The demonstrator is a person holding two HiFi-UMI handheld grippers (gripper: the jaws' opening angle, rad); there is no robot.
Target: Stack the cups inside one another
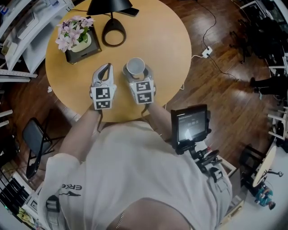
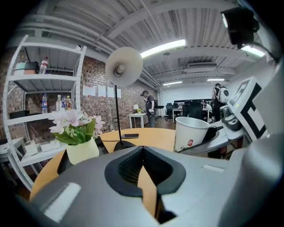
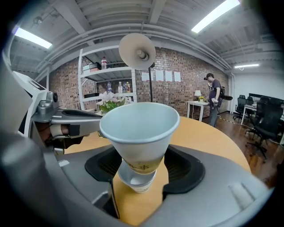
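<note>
1. A round wooden table (image 1: 171, 54) stood on a dark plank floor (image 1: 225, 103). Beyond it were a brick wall and white shelving (image 2: 44, 88), with desks and a standing person (image 2: 149, 106) farther off.
2. On the far half of the top sat a pot of flowers (image 1: 76, 36), a black lamp (image 1: 113, 32) and a phone (image 1: 129, 12).
3. The right gripper (image 3: 142, 168) was clamped on a white paper cup (image 1: 135, 67), upright over the near part of the table. The left gripper (image 2: 143, 155), just beside it, was clenched on nothing.
4. Under the cup a narrower second rim (image 3: 135, 179) showed; whether it belonged to another cup was unclear. The left gripper's own body hid the cup's base in its view.
5. The middle and right side of the top lay open. A cable (image 1: 211, 27) trailed on the floor at right, and a folding chair (image 1: 33, 139) stood at left.
</note>
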